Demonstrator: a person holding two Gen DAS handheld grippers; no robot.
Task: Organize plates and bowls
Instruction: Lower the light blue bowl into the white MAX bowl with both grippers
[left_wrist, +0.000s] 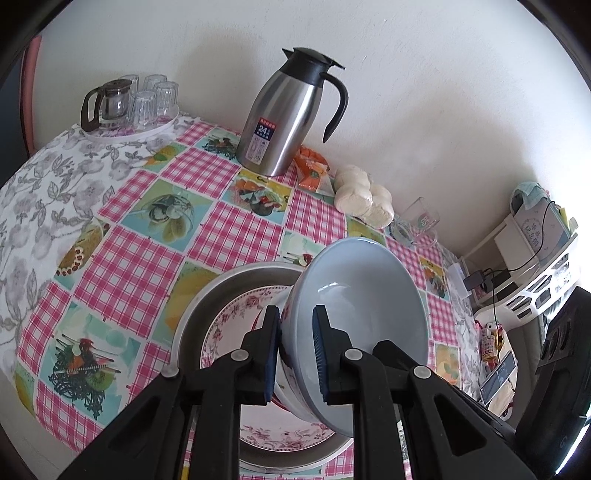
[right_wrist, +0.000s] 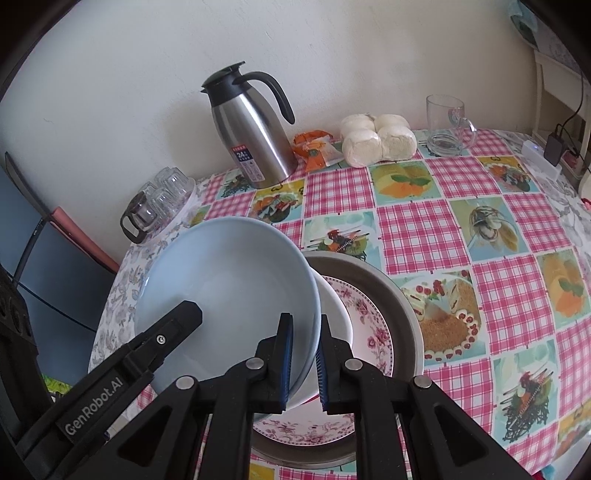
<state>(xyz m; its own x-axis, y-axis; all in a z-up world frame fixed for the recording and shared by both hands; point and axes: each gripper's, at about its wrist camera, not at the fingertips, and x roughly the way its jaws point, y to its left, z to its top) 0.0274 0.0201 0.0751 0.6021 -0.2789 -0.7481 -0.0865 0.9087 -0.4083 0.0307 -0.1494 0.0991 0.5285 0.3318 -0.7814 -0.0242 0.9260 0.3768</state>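
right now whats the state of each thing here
blue bowl: tilted, held by both tools over the pan
left tool: shut on the bowl's rim
right tool: shut on the bowl's rim
white bowl: sits on the plate
plate: flat in the pan
pan: on the table
flask: upright, lid closed
mug: upright, empty

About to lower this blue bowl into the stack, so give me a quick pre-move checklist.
1. Left claw clamped on the blue bowl rim: ok.
2. Right claw clamped on the opposite rim: ok.
3. Bowl level: not ok, tilted.
4. White bowl sits below, on the floral plate in the metal pan: ok.
5. Bowl bottom free of the white bowl: cannot tell.
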